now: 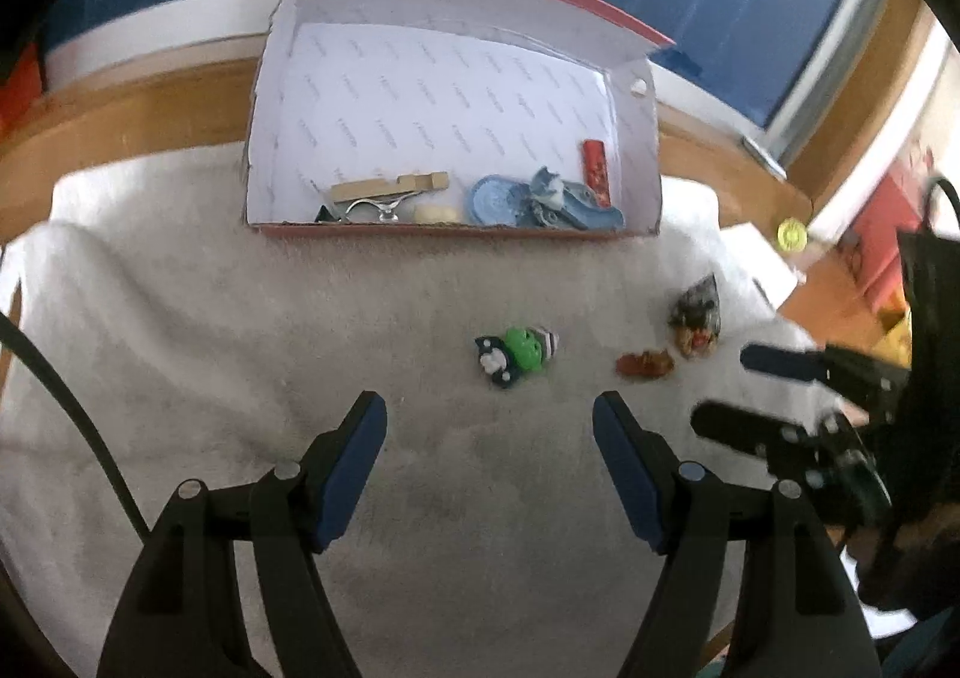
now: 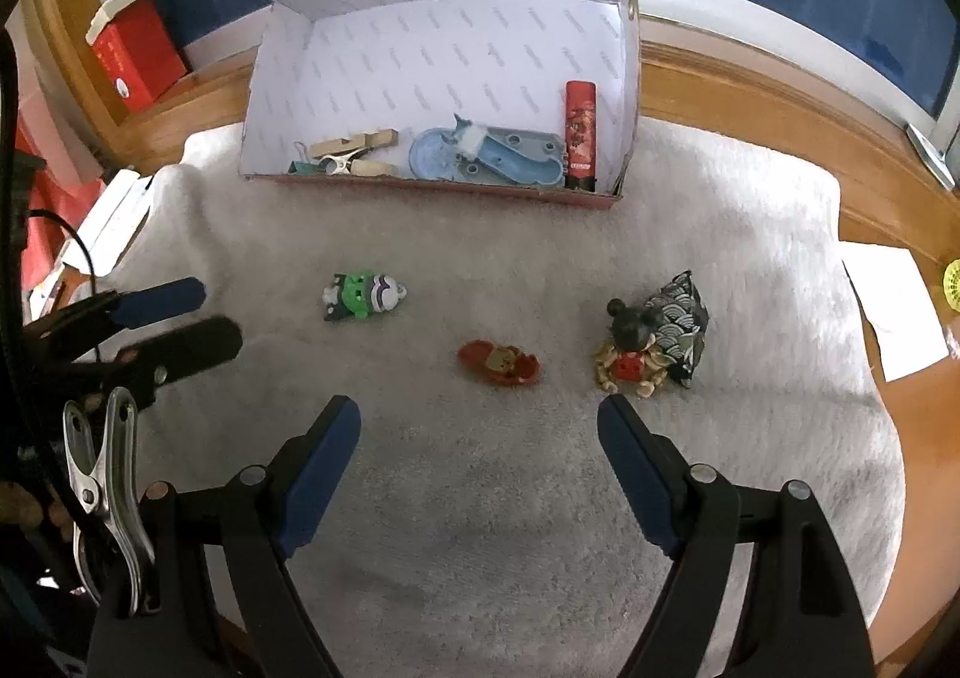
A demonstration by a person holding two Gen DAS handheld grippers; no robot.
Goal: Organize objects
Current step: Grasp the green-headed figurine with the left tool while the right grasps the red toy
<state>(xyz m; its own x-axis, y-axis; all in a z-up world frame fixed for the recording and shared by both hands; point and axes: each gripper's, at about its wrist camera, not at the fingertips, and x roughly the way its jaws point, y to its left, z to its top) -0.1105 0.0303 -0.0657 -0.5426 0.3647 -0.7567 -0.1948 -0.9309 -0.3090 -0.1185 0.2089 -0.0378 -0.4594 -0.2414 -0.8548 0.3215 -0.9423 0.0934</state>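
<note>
An open pink cardboard box (image 1: 651, 162) (image 2: 627, 96) stands at the back of a white towel (image 1: 240, 318) (image 2: 750, 258). It holds a wooden clip (image 2: 354, 144), a blue toy (image 2: 498, 159) and a red tube (image 2: 580, 135). On the towel lie a green toy (image 1: 522, 348) (image 2: 360, 294), a small red toy (image 1: 645, 363) (image 2: 498, 363), and a mouse figure (image 2: 630, 348) against a patterned pouch (image 2: 684, 327). My left gripper (image 1: 489, 408) is open and empty, short of the green toy. My right gripper (image 2: 480, 414) is open and empty, short of the red toy.
A wooden ledge (image 2: 750, 96) and blue window run behind the towel. A red box (image 2: 138, 54) stands at the left, white paper (image 2: 894, 306) and a yellow shuttlecock (image 2: 954, 285) at the right. A metal clip (image 2: 108, 486) hangs by the right gripper.
</note>
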